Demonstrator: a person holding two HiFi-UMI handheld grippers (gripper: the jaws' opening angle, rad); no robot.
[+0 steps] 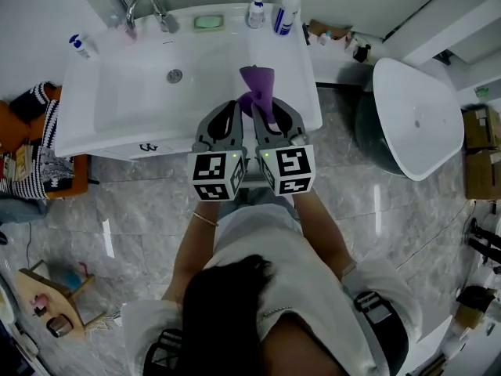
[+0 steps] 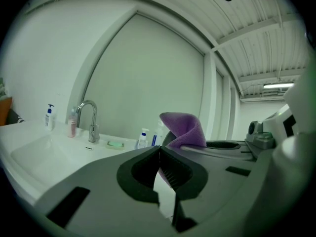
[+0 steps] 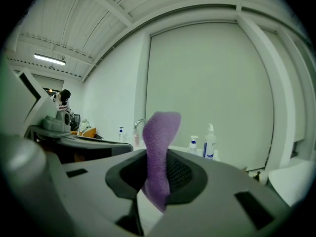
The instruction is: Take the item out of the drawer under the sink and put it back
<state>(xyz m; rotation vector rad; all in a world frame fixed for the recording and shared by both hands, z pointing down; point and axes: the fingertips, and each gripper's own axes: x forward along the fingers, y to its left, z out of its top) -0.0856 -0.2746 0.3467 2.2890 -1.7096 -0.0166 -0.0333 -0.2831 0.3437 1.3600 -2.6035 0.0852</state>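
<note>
Purple cloth held up over the right side of the sink.

The purple cloth (image 3: 159,154) is pinched between the jaws of the right gripper (image 1: 264,110). It stands upright, with its top edge curling over above the jaws and its lower end hanging just below them. It hangs in the air over the right part of the white sink (image 1: 117,108), close to the right rim and clear of the basin. Just beside it, the left gripper (image 2: 159,151) is clenched with nothing between its jaws, whose tips meet. A faucet (image 1: 149,8) stands on the sink's back edge with a green soap dish (image 1: 209,22) to its right. Two pump bottles (image 1: 286,12) stand at the back right corner.
</note>
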